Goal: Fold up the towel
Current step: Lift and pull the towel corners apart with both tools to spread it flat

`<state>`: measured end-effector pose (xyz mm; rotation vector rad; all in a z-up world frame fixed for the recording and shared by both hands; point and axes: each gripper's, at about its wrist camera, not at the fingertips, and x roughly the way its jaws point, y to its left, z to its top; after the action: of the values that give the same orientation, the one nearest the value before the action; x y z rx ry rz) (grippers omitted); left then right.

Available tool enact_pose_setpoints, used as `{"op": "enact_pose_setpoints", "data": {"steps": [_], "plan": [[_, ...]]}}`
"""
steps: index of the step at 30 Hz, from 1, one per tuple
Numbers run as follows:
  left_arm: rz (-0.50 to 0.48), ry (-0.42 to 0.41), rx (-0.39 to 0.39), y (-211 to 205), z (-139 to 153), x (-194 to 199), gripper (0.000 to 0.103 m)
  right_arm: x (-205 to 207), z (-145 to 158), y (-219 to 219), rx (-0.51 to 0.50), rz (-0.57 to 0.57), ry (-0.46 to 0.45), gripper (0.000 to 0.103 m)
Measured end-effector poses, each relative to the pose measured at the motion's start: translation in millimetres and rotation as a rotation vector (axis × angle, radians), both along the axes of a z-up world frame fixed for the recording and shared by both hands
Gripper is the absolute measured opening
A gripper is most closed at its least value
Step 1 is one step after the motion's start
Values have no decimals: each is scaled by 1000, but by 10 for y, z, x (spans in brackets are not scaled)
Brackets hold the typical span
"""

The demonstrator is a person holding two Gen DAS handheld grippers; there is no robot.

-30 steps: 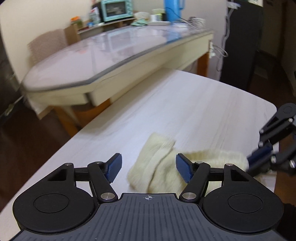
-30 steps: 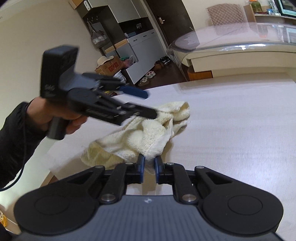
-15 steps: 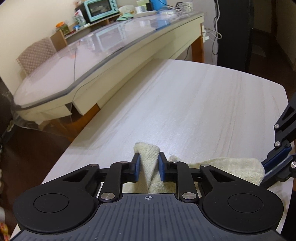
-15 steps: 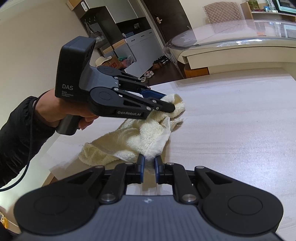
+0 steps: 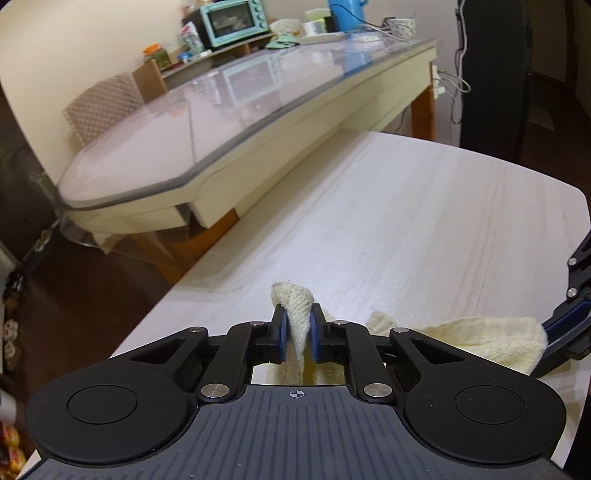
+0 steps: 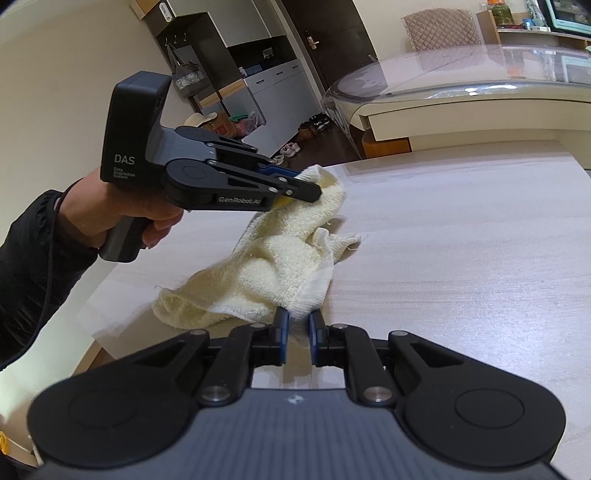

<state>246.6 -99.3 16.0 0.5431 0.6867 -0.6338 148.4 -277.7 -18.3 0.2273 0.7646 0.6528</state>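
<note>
A cream towel (image 6: 280,258) lies bunched on the pale wooden table (image 6: 461,258), lifted at two corners. In the left wrist view my left gripper (image 5: 298,317) has a towel corner (image 5: 293,295) between its blue pads; its jaws are closing and press on the cloth. From the right wrist view the left gripper (image 6: 303,184) holds that corner a little above the table. My right gripper (image 6: 297,325) is shut on the near towel corner, and the same gripper (image 5: 565,325) shows at the right edge of the left wrist view.
A glass-topped table (image 5: 221,110) stands just beyond the wooden one, with a teal toaster oven (image 5: 234,20) and clutter on a shelf behind it. A quilted chair (image 5: 103,107) is at its far side. A person's hand (image 6: 122,210) holds the left gripper near the table's left edge.
The left gripper's jaws went from wide apart around the towel corner to pressed on it, and the corner has risen off the table. The right gripper has not moved.
</note>
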Motion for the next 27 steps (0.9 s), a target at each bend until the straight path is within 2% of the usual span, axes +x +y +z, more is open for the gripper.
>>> {"op": "enact_pose_setpoints", "data": {"steps": [17,27], "plan": [[155,-22,-1,585,84,65,8,-128,147,-83,-42,-6,-28,13],[312,-61,-20,1224,186,79,8,-176,238,-190,-79,-9,-45,13]]}}
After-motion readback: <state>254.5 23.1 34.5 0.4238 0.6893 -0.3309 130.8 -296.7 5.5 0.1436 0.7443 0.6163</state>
